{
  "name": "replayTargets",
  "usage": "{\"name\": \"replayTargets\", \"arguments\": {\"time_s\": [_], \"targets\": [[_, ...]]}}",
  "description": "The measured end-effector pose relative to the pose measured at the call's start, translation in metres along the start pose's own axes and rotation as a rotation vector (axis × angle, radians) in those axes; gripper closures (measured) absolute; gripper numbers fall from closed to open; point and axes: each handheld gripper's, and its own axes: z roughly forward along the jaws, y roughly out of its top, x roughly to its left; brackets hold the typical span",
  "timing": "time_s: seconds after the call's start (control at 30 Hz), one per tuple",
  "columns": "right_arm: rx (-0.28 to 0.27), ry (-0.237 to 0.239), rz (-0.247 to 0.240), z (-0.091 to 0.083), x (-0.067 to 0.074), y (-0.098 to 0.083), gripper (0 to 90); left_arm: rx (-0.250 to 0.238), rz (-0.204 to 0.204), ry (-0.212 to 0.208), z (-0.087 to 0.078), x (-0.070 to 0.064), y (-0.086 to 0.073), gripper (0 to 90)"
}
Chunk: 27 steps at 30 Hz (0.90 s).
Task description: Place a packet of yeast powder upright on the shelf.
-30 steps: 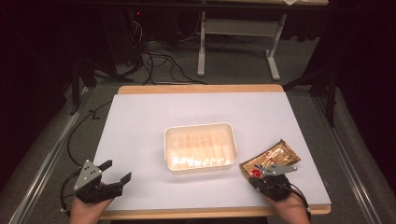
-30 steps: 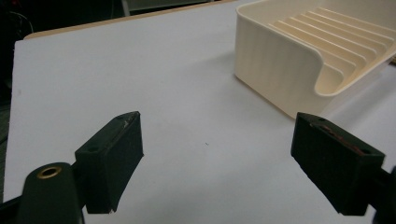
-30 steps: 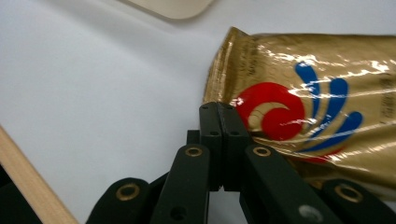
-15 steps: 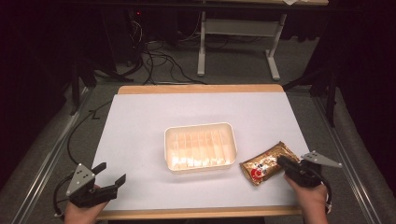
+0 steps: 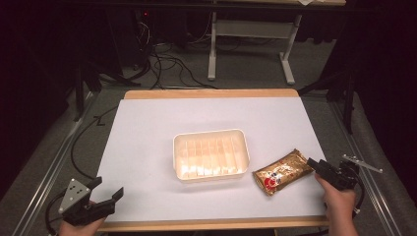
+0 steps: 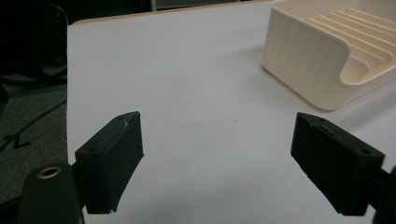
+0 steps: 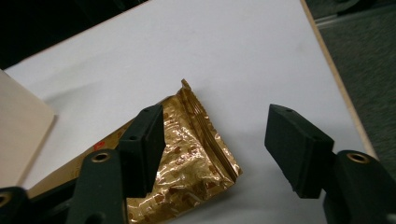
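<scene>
Gold packet [image 5: 282, 172] flat on the white table [image 5: 147, 132], at 4 o'clock from the cream tray [image 5: 211, 154].

My right gripper [image 5: 316, 165] sits at its 3 o'clock end, jaws just opening, pressing nothing; my left gripper [image 5: 108, 189] gapes wide at 7 o'clock.

Both grippers are matte black, the left gripper [image 5: 105, 195] topped by a grey three-cornered plate with dark dots, perhaps screws. Blocky rectangular fingers [image 6: 114, 154], a brass-ringed hole beside them. Bare forearms.
</scene>
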Motion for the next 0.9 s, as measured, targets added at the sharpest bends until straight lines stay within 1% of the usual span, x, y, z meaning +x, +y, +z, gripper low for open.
{"name": "replayTargets", "arguments": {"time_s": [0.13, 0.2, 0.27, 0.3, 0.33, 0.37, 0.43, 0.53, 0.57, 0.67, 0.7, 0.73, 0.77, 0.8, 0.9], "targets": [[0.012, 0.055, 0.083, 0.002, -0.007, -0.004, 36.2, -0.002, -0.01, 0.002, 0.0, 0.001, 0.0, 17.4], [0.008, 0.076, 0.124, 0.002, -0.01, -0.004, 36.2, 0.003, -0.006, -0.001, 0.0, 0.0, 0.0, 17.4], [0.014, 0.085, 0.141, 0.002, -0.011, -0.005, 36.4, 0.005, -0.003, -0.005, 0.001, -0.001, 0.0, 17.4], [0.028, 0.083, 0.162, 0.002, -0.012, -0.005, 36.7, 0.005, 0.0, -0.006, 0.001, -0.002, 0.0, 17.4], [0.028, 0.083, 0.162, 0.002, -0.012, -0.005, 36.7, 0.004, 0.001, -0.009, 0.001, -0.002, 0.0, 17.4], [0.036, 0.097, 0.175, 0.004, -0.013, -0.006, 37.4, 0.009, 0.008, -0.009, 0.001, -0.002, 0.0, 17.4], [0.051, 0.111, 0.183, 0.006, -0.013, -0.006, 37.8, 0.008, 0.01, -0.009, 0.001, -0.002, 0.0, 17.4], [0.055, 0.117, 0.193, 0.006, -0.012, -0.007, 38.8, 0.003, 0.009, -0.009, 0.0, -0.002, 0.0, 17.4], [0.06, 0.143, 0.206, 0.007, -0.012, -0.008, 40.4, 0.002, 0.008, -0.008, -0.001, -0.002, 0.001, 17.4], [0.08, 0.182, 0.23, 0.009, -0.01, -0.01, 43.3, 0.003, 0.009, -0.01, 0.0, -0.002, 0.001, 17.4], [0.08, 0.182, 0.23, 0.009, -0.01, -0.01, 43.3, 0.003, 0.009, -0.01, 0.0, -0.002, 0.001, 17.4], [0.083, 0.196, 0.228, 0.01, -0.01, -0.01, 44.5, 0.001, 0.007, -0.01, 0.0, -0.002, 0.001, 17.4], [0.092, 0.213, 0.237, 0.011, -0.008, -0.011, 46.7, 0.002, 0.008, -0.01, 0.0, -0.002, 0.001, 17.4], [0.095, 0.218, 0.234, 0.011, -0.008, -0.011, 47.8, 0.003, 0.009, -0.009, 0.0, -0.003, 0.001, 17.4], [0.101, 0.217, 0.224, 0.012, -0.008, -0.011, 50.0, 0.007, 0.012, -0.01, 0.001, -0.003, 0.001, 17.4]]}}
